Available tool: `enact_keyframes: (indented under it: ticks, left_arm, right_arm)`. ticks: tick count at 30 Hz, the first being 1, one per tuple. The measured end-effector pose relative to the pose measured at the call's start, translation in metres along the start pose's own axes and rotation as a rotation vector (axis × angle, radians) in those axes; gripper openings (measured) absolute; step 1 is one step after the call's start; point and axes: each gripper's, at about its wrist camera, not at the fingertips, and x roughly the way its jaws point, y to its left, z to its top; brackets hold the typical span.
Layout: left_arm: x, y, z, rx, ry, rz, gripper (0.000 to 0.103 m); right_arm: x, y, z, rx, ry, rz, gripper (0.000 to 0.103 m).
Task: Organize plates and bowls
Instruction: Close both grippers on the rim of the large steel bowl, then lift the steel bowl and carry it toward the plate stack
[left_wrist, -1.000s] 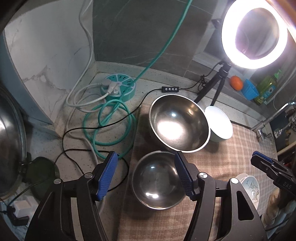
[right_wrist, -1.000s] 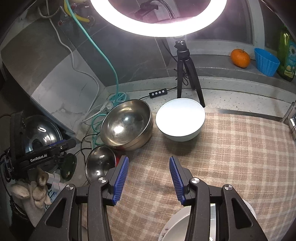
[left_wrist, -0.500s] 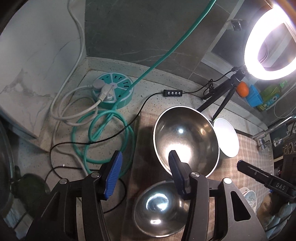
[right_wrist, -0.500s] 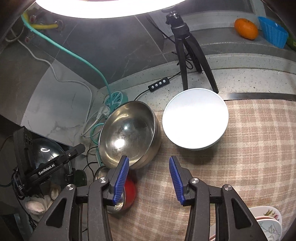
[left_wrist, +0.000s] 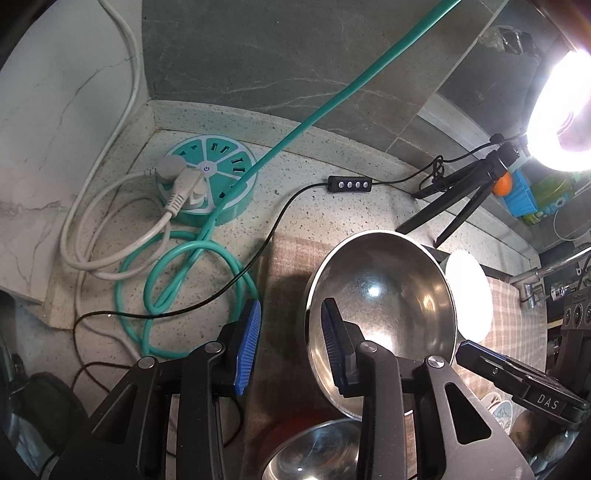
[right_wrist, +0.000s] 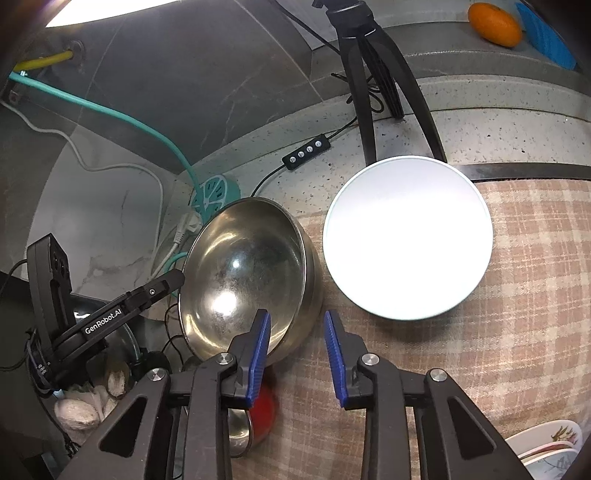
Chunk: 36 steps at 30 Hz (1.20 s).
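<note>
Corner of speckled stone counter (left_wrist: 314, 206), dark green marble wall (left_wrist: 295, 55) behind, pale marble panel (left_wrist: 44, 110) on left. Checked cloth (right_wrist: 517, 332) covers counter. Lit ring light (left_wrist: 565, 110) on black tripod (right_wrist: 373, 74). Teal socket hub (left_wrist: 210, 184), cables coiled beside.

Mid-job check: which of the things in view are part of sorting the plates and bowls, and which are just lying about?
For the job:
big steel bowl
small steel bowl
white bowl
patterned dishes

Lying about:
round power strip
teal cable
ring light tripod
orange
</note>
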Motion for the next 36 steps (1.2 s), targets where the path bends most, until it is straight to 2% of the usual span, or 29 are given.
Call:
enact_keyframes:
  ticks: [7,15,24,36]
  left_arm:
    - [0.008,-0.005,0.006,0.02,0.013,0.012,0.032]
    - [0.015,-0.009,0.008,0.032,0.03,0.02,0.017]
    - [0.018,-0.013,0.008,0.04,0.053,0.025,0.009]
    - [0.019,-0.016,0.009,0.04,0.052,0.022,0.009]
  right_arm:
    - [0.009,-0.001,0.005,0.01,0.015,-0.008,0.021]
    - [0.018,0.002,0.005,-0.008,0.034,-0.011,0.018]
    - [0.028,0.008,0.009,-0.015,0.037,-0.017,0.014]
    - [0.027,0.007,0.009,-0.021,0.041,-0.025,0.013]
